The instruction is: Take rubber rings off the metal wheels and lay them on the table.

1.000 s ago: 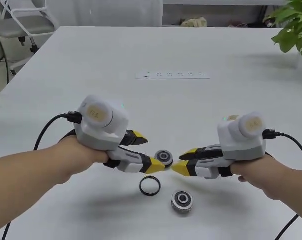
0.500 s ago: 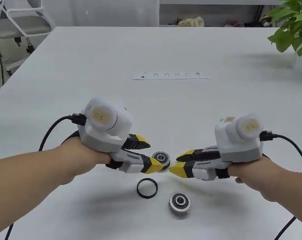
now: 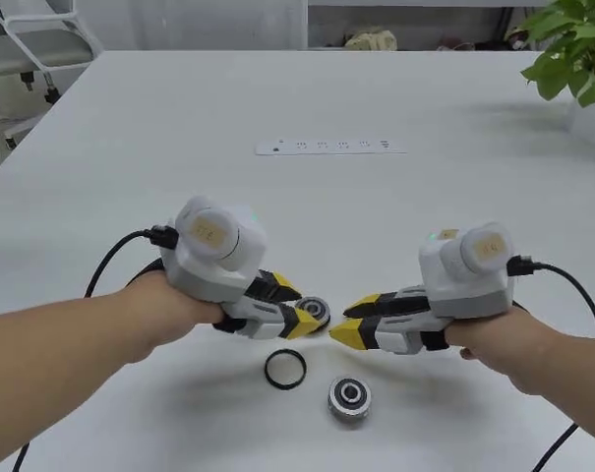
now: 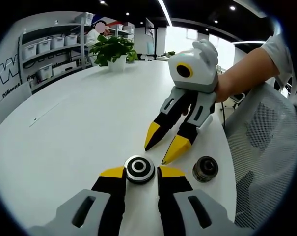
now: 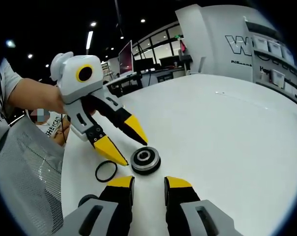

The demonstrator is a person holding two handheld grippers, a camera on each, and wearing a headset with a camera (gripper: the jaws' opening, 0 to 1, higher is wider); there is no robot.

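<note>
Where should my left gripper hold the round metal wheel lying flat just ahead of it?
Across its outer rim, coming in low along the white table. The round metal wheel lies flat, so only the rim gives two opposing sides, and the left gripper straddles it, jaws open.

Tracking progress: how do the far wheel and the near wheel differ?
The far wheel wears a black rubber ring; the near wheel shows a bare metal rim. The far wheel sits between the left gripper's open jaws; the near wheel lies free beside the loose ring. Both lie flat on the table.
</note>
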